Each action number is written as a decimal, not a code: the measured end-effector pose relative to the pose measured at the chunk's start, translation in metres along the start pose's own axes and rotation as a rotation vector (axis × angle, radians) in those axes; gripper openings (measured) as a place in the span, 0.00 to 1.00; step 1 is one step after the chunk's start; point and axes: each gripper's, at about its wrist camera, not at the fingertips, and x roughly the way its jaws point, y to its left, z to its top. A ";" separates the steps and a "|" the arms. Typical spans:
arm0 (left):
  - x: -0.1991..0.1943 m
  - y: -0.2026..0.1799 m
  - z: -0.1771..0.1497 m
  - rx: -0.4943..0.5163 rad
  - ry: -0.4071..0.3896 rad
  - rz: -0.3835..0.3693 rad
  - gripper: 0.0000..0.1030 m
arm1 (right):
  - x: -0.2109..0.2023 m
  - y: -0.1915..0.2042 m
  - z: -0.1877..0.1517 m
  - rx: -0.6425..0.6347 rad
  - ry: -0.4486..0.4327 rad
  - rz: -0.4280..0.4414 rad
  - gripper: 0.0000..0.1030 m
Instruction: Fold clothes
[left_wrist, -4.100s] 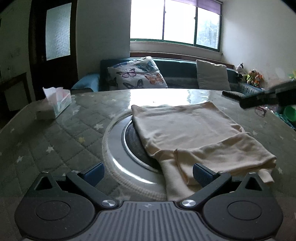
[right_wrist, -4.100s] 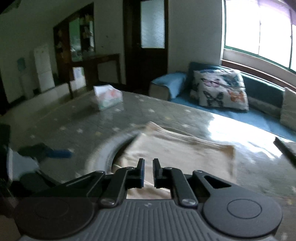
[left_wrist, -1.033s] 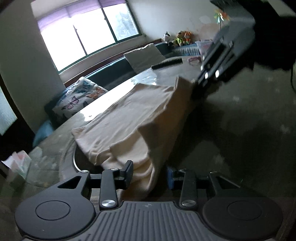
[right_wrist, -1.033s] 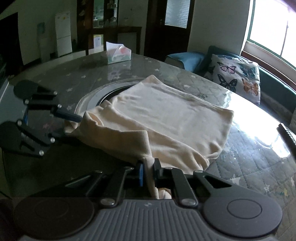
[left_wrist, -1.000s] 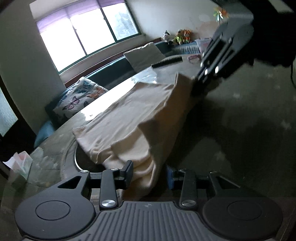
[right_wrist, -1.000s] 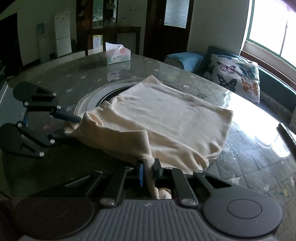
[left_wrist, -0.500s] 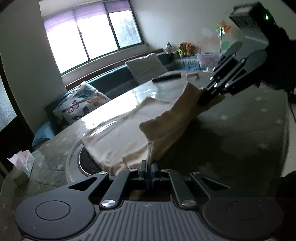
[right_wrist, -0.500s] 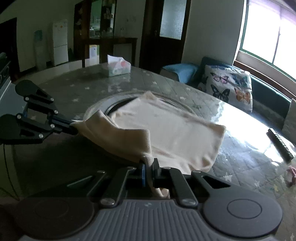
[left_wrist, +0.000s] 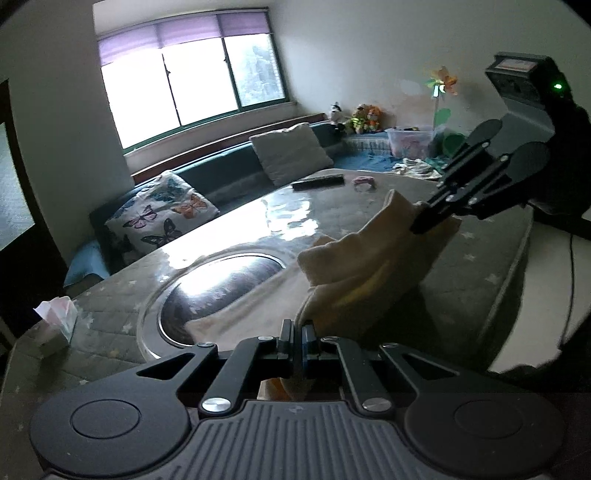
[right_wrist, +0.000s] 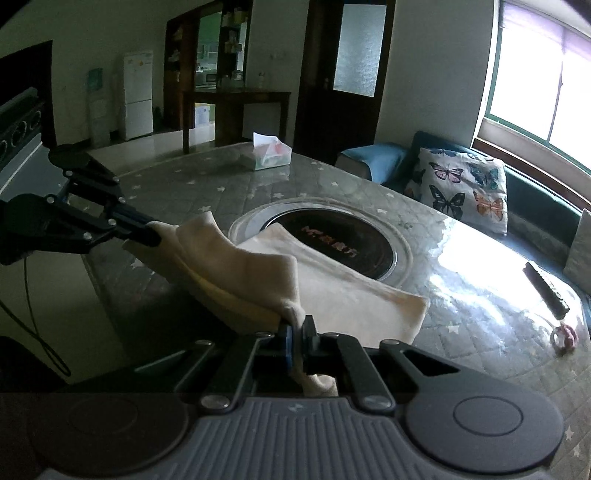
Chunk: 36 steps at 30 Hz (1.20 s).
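Cream knit garment (right_wrist: 258, 280): near edge lifted off grey quilted tabletop (right_wrist: 461, 266), far part on it. L gripper (left_wrist: 297, 338) & R gripper (right_wrist: 297, 334) each pinch a corner. Risk: uneven pull w/ slack middle skews fold; slip drops corner.

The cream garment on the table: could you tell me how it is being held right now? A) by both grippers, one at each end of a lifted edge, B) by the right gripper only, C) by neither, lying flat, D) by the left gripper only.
A: the left gripper and right gripper are each shut on the garment, its near edge raised off the table.
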 end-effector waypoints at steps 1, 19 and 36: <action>0.005 0.004 0.002 -0.007 -0.001 0.007 0.04 | 0.003 -0.003 0.003 0.001 0.000 -0.002 0.04; 0.168 0.098 0.003 -0.191 0.170 0.049 0.04 | 0.168 -0.092 0.045 0.112 0.141 0.010 0.04; 0.192 0.104 0.016 -0.226 0.194 0.066 0.16 | 0.186 -0.123 0.033 0.312 0.090 -0.041 0.17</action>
